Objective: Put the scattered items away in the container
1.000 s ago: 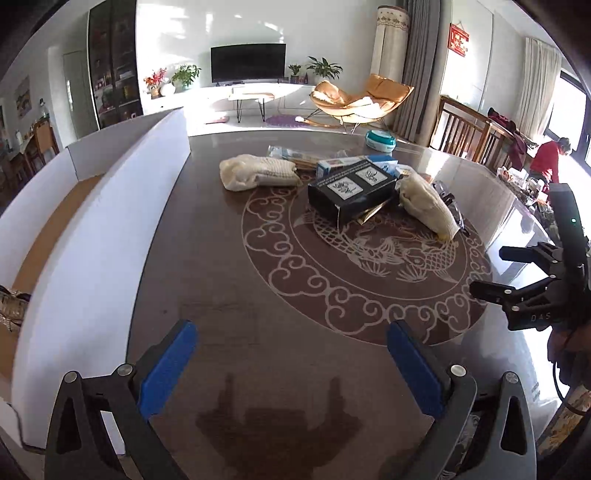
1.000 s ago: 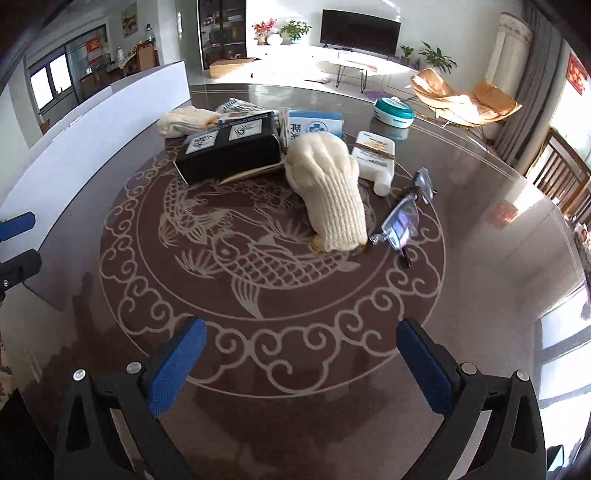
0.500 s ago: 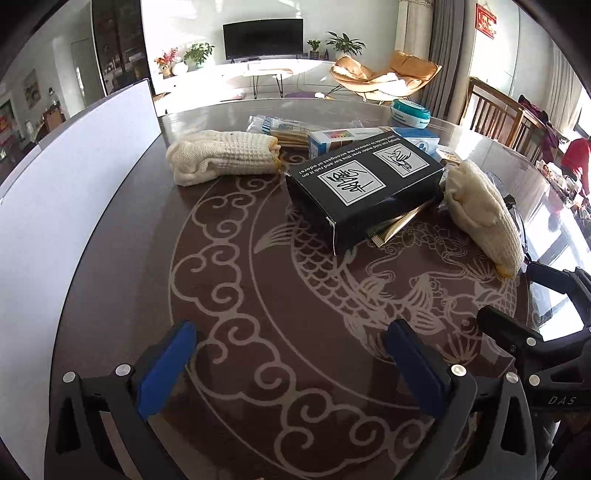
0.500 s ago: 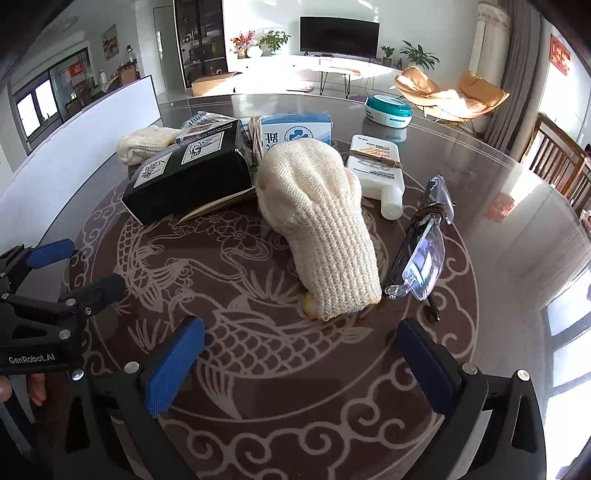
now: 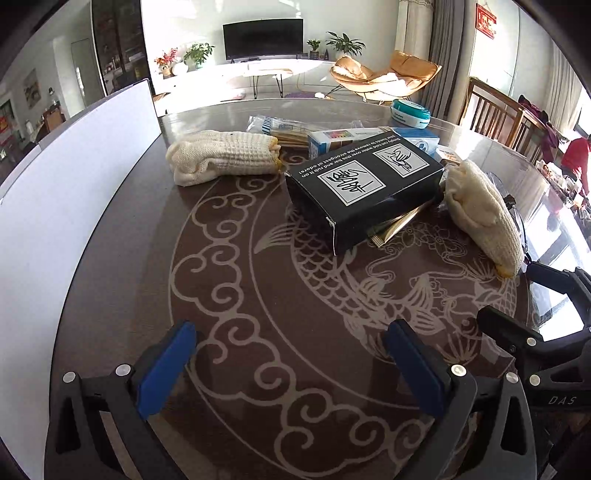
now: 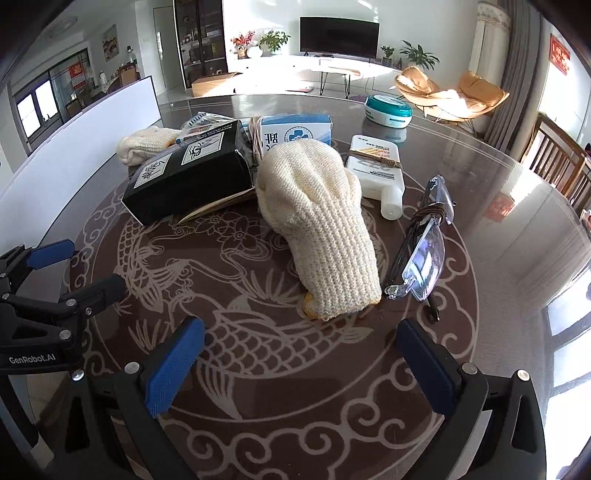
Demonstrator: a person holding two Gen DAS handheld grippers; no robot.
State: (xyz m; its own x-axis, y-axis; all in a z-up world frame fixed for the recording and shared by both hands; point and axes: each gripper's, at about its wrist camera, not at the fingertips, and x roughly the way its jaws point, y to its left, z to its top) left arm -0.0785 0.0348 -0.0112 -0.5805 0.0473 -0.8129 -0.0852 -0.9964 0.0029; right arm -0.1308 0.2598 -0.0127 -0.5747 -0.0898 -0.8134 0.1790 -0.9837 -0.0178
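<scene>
Both grippers now closer to the pile vs 1 s ago, so approach phase, nothing picked yet; right gripper (image 6: 299, 363) jaws wide, empty, lined up on near knit glove (image 6: 317, 229) just ahead on desk (image 6: 480, 166); left gripper (image 5: 288, 369) jaws wide, empty; beyond: black box (image 5: 364, 188), 2nd glove (image 5: 221, 157); white container wall (image 5: 66, 192) at left, well apart.

Home living room: television (image 6: 339, 35), armchair (image 6: 452, 94), houseplants (image 6: 274, 40).
</scene>
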